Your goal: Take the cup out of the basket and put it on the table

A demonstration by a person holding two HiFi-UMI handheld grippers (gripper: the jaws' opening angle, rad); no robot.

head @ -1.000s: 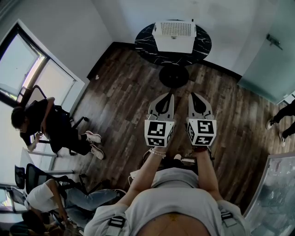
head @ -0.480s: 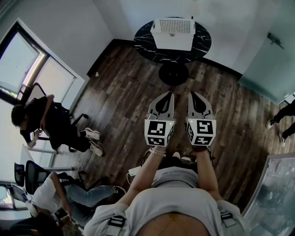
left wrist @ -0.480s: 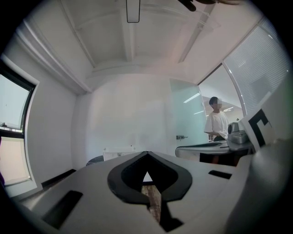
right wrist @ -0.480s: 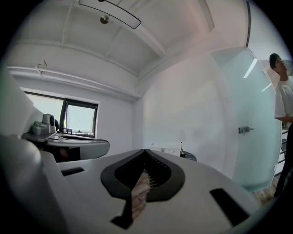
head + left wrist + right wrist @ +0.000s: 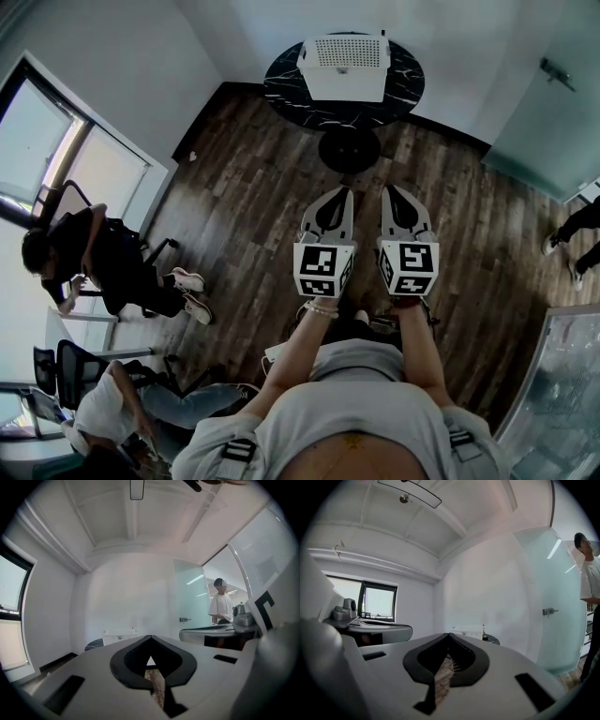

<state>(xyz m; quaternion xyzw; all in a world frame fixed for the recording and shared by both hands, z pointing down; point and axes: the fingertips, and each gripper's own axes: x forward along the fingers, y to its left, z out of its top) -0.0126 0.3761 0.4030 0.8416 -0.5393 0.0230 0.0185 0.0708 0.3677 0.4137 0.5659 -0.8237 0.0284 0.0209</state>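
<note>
A white perforated basket (image 5: 342, 66) stands on a round black marble table (image 5: 281, 86) at the far end of the room; no cup shows in any view. My left gripper (image 5: 343, 193) and right gripper (image 5: 391, 192) are held side by side over the wooden floor, well short of the table, both pointing toward it. Each has its jaws together and holds nothing. In the left gripper view the left gripper (image 5: 150, 637) has the basket (image 5: 118, 637) far off beyond it. In the right gripper view the right gripper (image 5: 449, 635) points at the table's edge (image 5: 491, 641).
The table's round black foot (image 5: 349, 150) rests on the floor ahead. Two people sit on office chairs at the left (image 5: 94, 262), (image 5: 112, 412). Another person (image 5: 574, 234) stands at the right by a frosted glass door (image 5: 548, 122). A window (image 5: 56, 141) fills the left wall.
The table and basket have slid slightly up and left in the head view. Both grippers keep the same shut pose. The seated people at the left have shifted a little.
</note>
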